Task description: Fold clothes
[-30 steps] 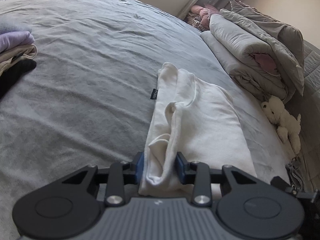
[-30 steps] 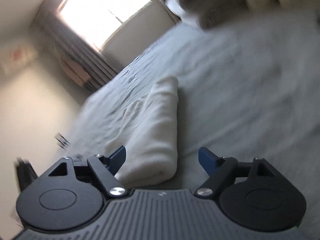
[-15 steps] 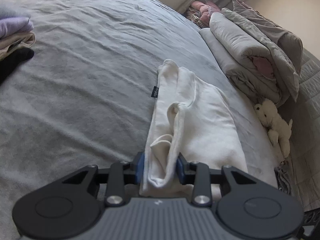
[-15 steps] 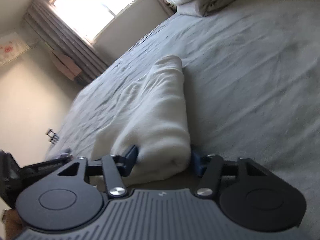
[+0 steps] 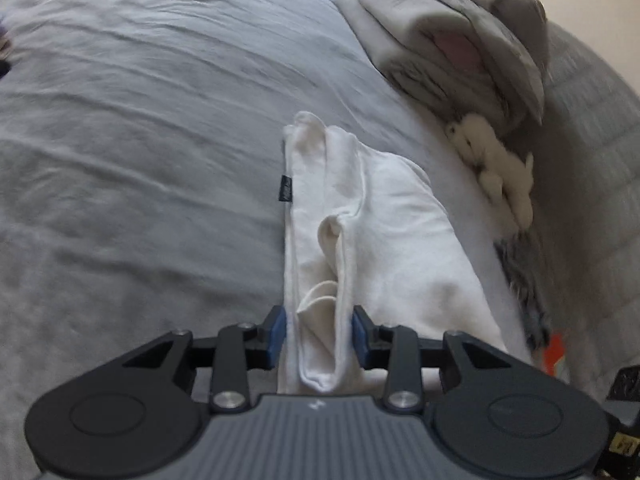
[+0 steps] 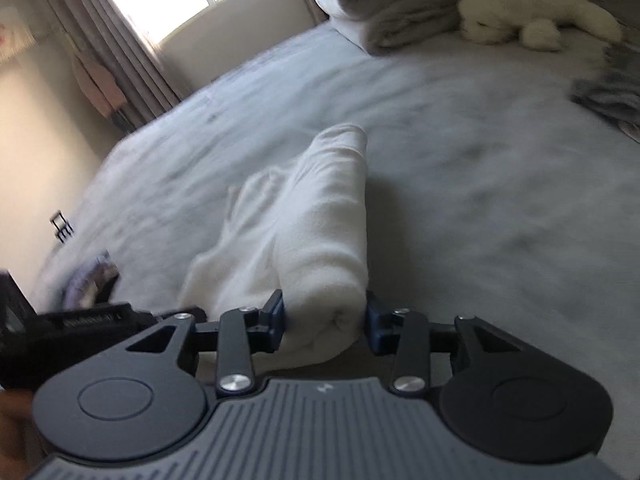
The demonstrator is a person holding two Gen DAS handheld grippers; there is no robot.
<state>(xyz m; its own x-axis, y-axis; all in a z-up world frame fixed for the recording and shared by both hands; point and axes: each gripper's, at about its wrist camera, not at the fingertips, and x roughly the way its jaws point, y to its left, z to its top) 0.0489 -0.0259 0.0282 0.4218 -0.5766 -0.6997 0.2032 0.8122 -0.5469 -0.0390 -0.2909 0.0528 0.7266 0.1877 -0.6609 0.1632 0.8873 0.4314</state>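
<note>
A folded white garment (image 5: pixel 384 232) lies on the grey bed cover (image 5: pixel 140 140); a small black tag sticks out of its left edge. My left gripper (image 5: pixel 319 330) is shut on the bunched near end of its left fold, both blue pads against the cloth. In the right wrist view the same white garment (image 6: pixel 312 240) runs away from the camera as a thick roll. My right gripper (image 6: pixel 325 320) is closing on the near end of that roll, and its pads press the cloth on both sides. The other gripper's black body (image 6: pixel 92 316) shows at the left.
A stack of folded grey bedding (image 5: pixel 452 36) and a white plush toy (image 5: pixel 496 168) lie at the bed's far right. In the right wrist view, a curtained window (image 6: pixel 168 4) is behind the bed, grey cloth (image 6: pixel 612 92) lies at right, and purple clothing (image 6: pixel 86 280) at left.
The right gripper's jaws went from wide apart beside the roll to closed on its near end. Both views have shifted; the left grip on the fold is unchanged.
</note>
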